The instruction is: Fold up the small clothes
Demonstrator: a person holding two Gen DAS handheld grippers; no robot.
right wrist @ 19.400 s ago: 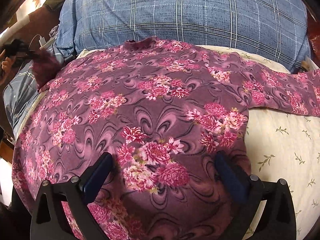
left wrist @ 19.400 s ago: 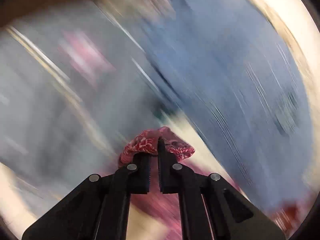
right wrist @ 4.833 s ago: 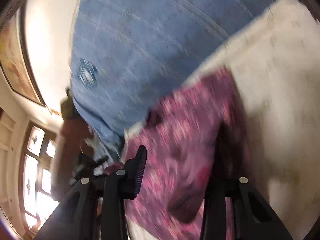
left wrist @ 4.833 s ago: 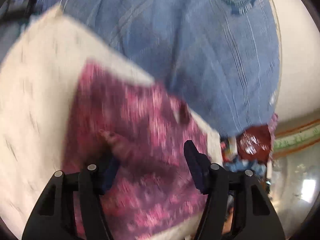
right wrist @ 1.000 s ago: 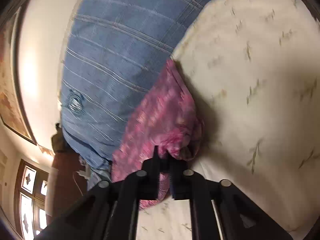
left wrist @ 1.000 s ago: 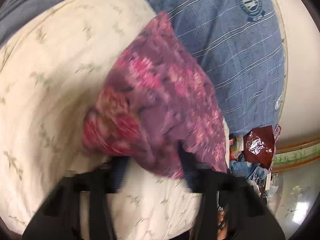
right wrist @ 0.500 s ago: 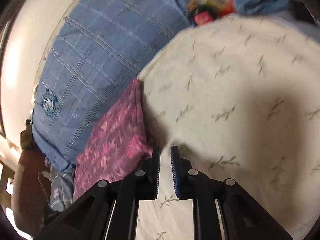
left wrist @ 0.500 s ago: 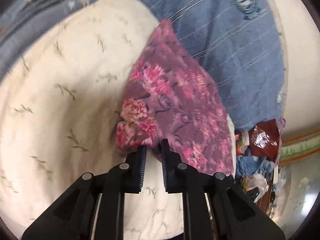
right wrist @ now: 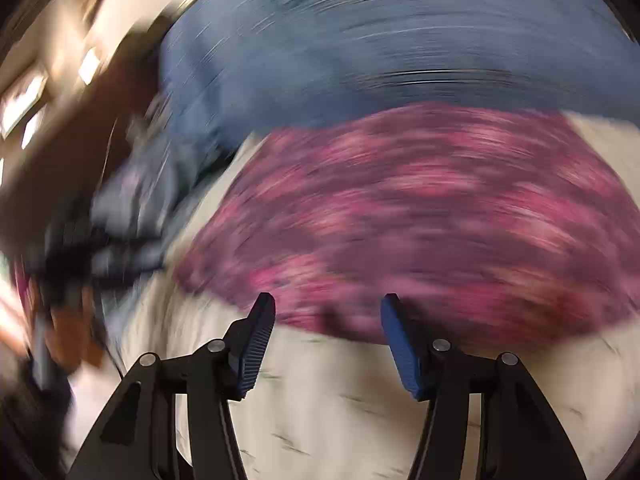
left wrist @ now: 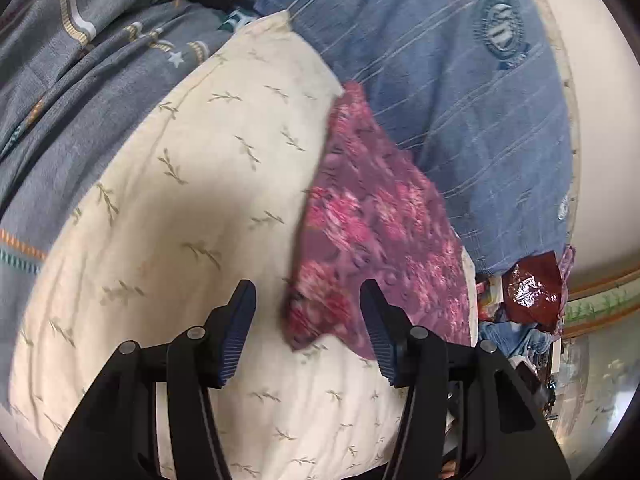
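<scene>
the big blue checked pillow (left wrist: 460,92) fills the far side of the bed, a round crest stitched near one corner, and a grey striped blanket (left wrist: 80,92) bunches up along the other side. in front of them sits the cream pillow (left wrist: 192,208) printed with small leafy sprigs, and this is where the work lies. the purple floral garment (left wrist: 376,232) rests on that cream pillow, folded down to a compact wedge, its long edge running right against the blue pillow and its near corner reaching toward the left claw. off past the garment's end there is a shiny dark red bag (left wrist: 534,288) among some clutter (too small and jumbled to sort out).

the left gripper (left wrist: 308,336) hangs just short of the garment with its jaws spreading apart; the garment's near corner shows between the blue pads in this view, but neither pad presses on it, so it has let go. the right gripper (right wrist: 328,344) is seen through heavy blur, its jaws also widening, nothing pinched between them; the garment (right wrist: 420,216) lies just beyond its tips, on the cream pillow (right wrist: 340,412), with the blue pillow (right wrist: 400,40) smeared across the top.
</scene>
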